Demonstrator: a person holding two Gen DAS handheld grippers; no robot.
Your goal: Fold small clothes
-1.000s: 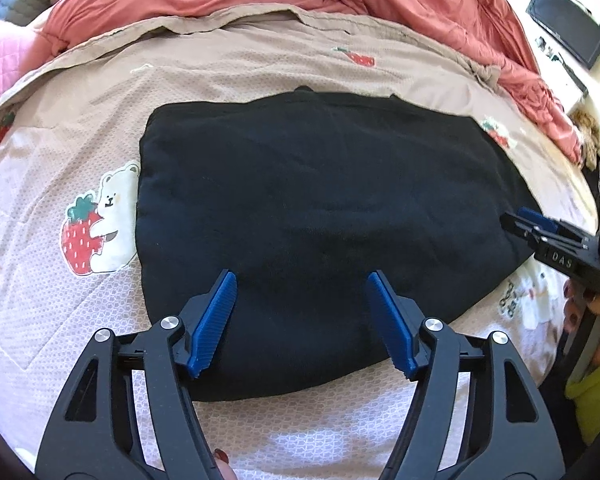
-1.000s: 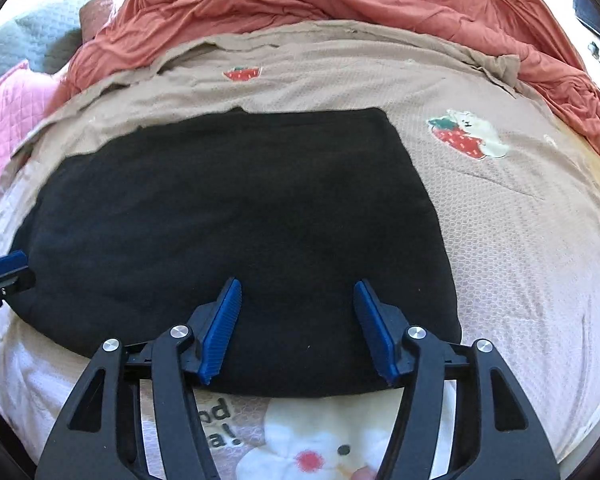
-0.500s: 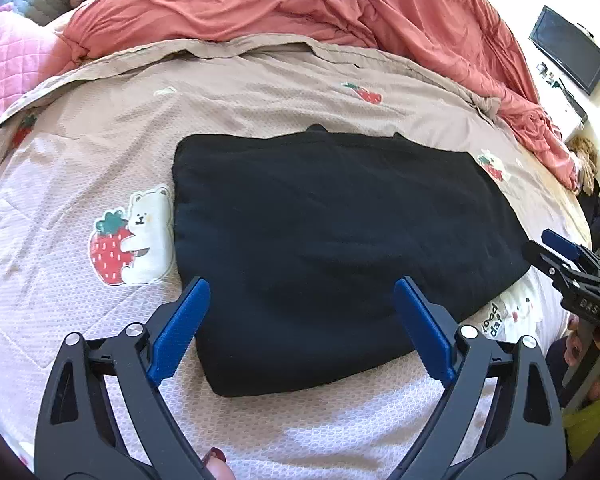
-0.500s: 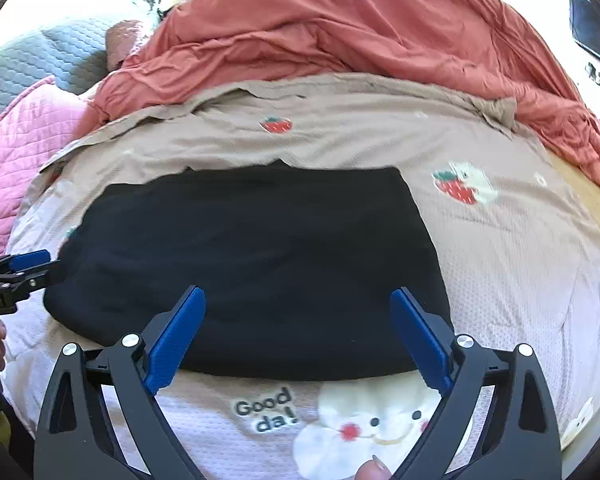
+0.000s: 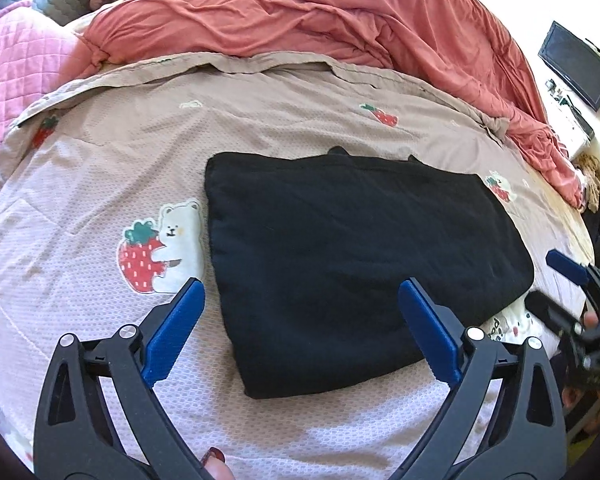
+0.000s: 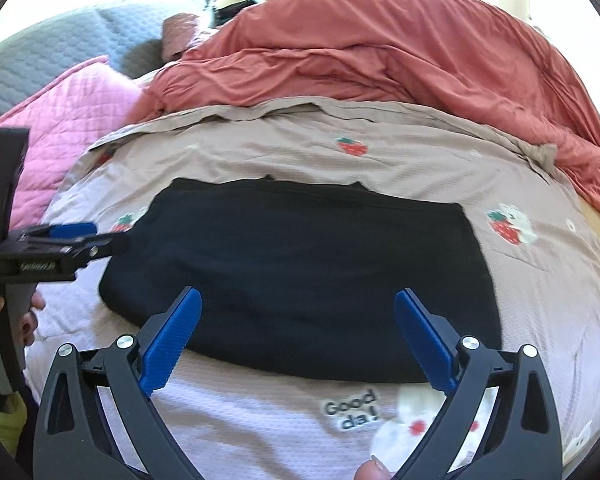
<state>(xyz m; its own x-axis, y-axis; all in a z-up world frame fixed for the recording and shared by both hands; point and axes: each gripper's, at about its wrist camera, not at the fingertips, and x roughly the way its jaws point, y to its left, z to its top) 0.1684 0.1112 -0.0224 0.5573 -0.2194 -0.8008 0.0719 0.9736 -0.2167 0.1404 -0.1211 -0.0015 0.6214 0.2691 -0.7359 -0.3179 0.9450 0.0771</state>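
A black garment (image 5: 360, 260) lies folded flat in a rough rectangle on the beige bedspread (image 5: 100, 184); it also shows in the right wrist view (image 6: 300, 272). My left gripper (image 5: 300, 332) is wide open and empty, raised above the garment's near left corner. My right gripper (image 6: 300, 336) is wide open and empty, raised above the garment's near edge. Each gripper shows at the edge of the other's view, the right one (image 5: 568, 276) and the left one (image 6: 60, 236).
A rumpled coral duvet (image 5: 340, 16) is heaped along the far side of the bed. A pink quilted pillow (image 5: 16, 60) and a grey quilt (image 6: 40, 64) lie at the far left. A dark screen (image 5: 576, 66) stands off the bed at the right.
Both grippers have opened wide and pulled back and up from the garment, which now lies free on the bedspread.
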